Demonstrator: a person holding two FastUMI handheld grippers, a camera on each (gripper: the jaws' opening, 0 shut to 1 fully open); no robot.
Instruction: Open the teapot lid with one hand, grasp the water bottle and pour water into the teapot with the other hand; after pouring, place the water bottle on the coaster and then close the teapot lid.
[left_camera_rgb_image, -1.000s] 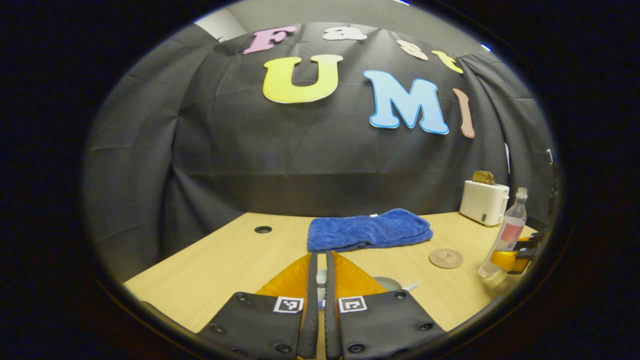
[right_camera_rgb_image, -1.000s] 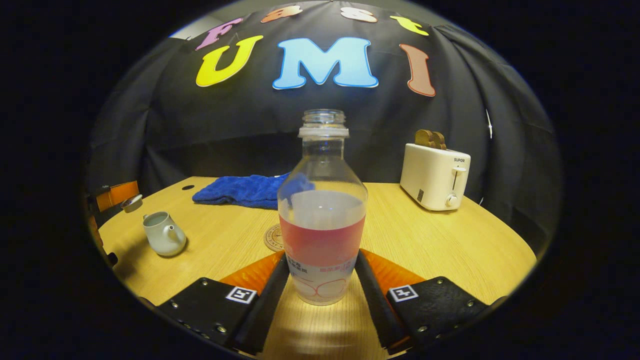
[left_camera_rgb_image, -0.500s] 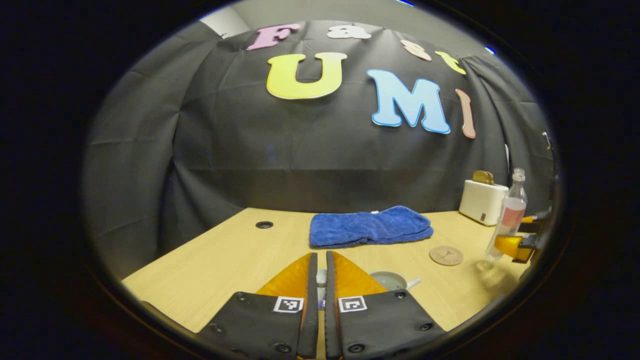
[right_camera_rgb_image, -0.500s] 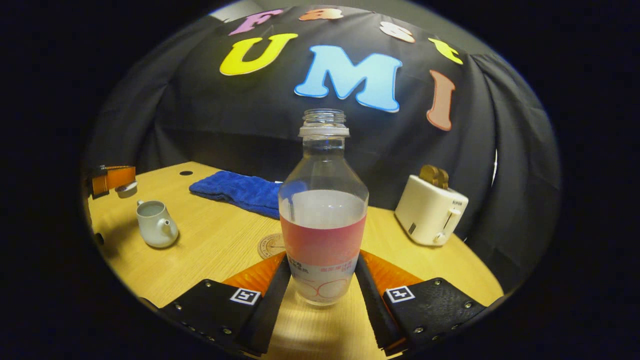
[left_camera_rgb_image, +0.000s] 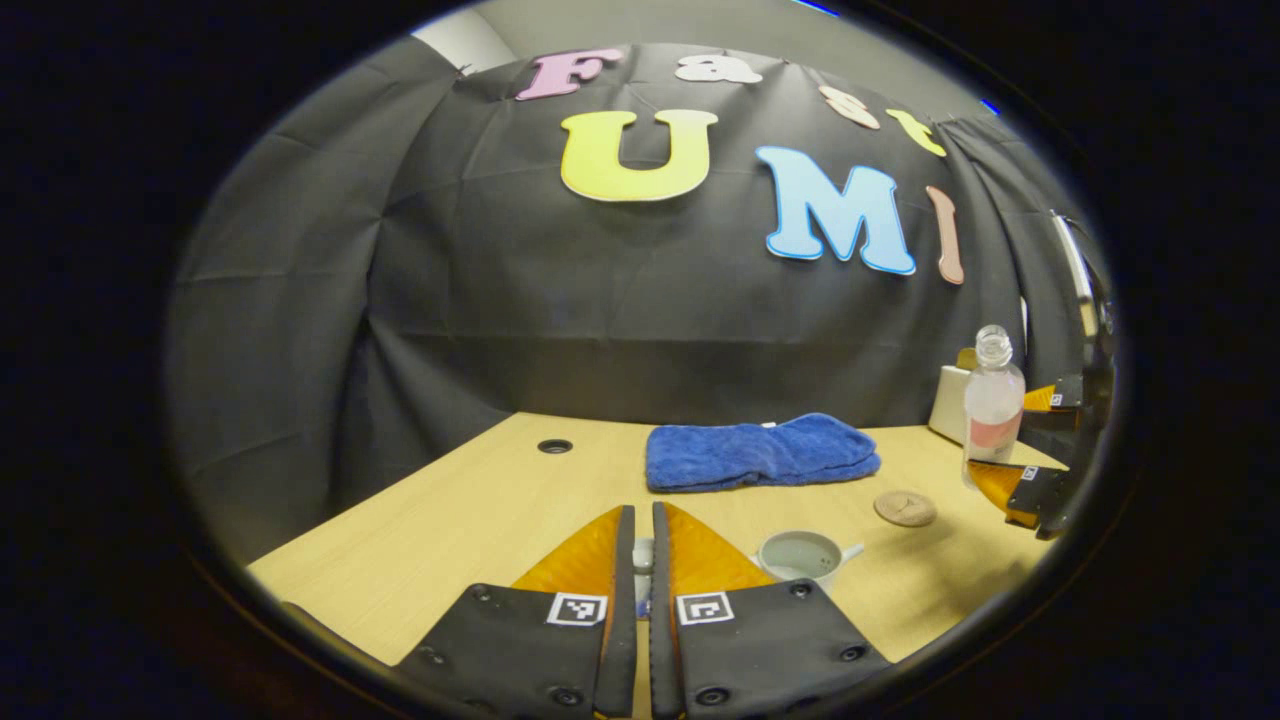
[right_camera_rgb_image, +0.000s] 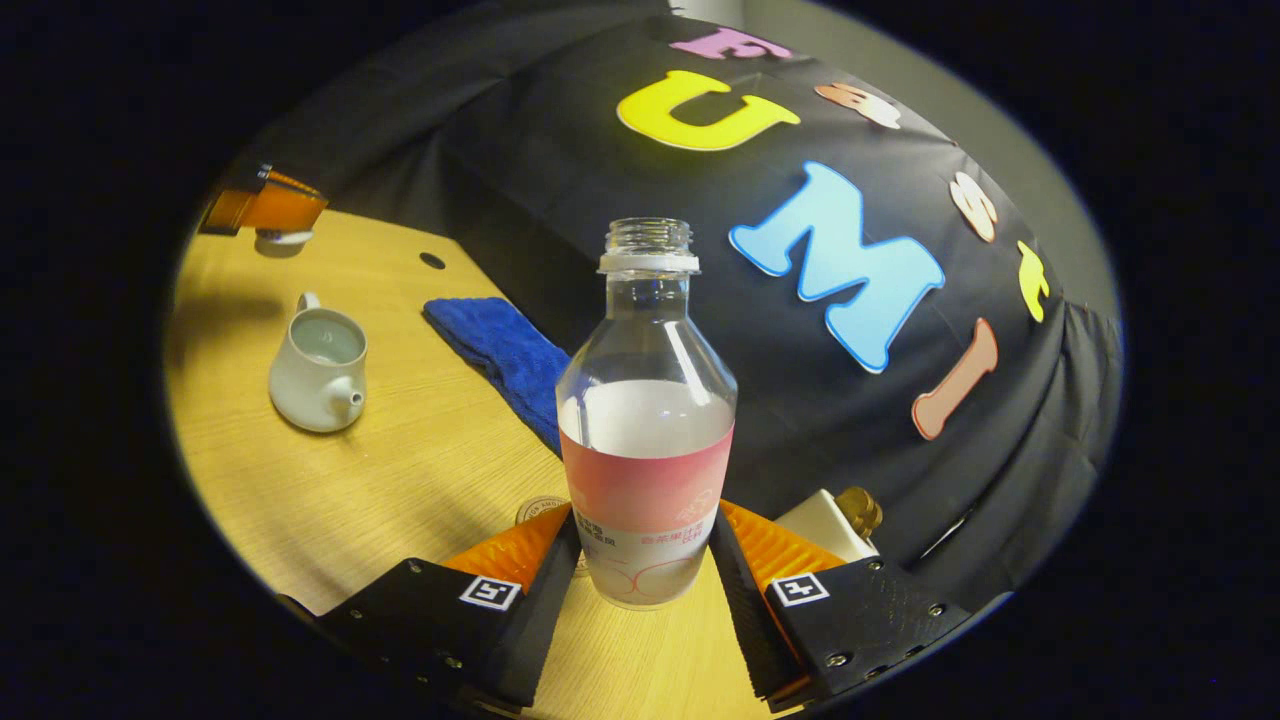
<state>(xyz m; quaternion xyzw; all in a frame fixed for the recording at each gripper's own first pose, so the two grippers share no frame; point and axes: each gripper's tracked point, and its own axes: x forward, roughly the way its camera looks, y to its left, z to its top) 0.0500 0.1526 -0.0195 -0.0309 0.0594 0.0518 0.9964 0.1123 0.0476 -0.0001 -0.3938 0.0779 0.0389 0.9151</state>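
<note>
Half-full water bottle (right_camera_rgb_image: 646, 420) clamped at its lower body between right gripper (right_camera_rgb_image: 644, 560) fingers, long axis along them, uncapped mouth pointing away from camera, lifted off table (right_camera_rgb_image: 400, 480). Open teapot (right_camera_rgb_image: 318, 370) upright on table (spout toward bottle). Left gripper (left_camera_rgb_image: 641, 565) pinching small teapot lid (left_camera_rgb_image: 642, 552), jaws nearly closed.

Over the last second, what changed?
The right gripper, shut on the water bottle, lifted it off the table and began tipping it toward the open teapot. Unchanged: the left gripper holds the teapot lid up beside the pot; towel, coaster and toaster sit where they were.
</note>
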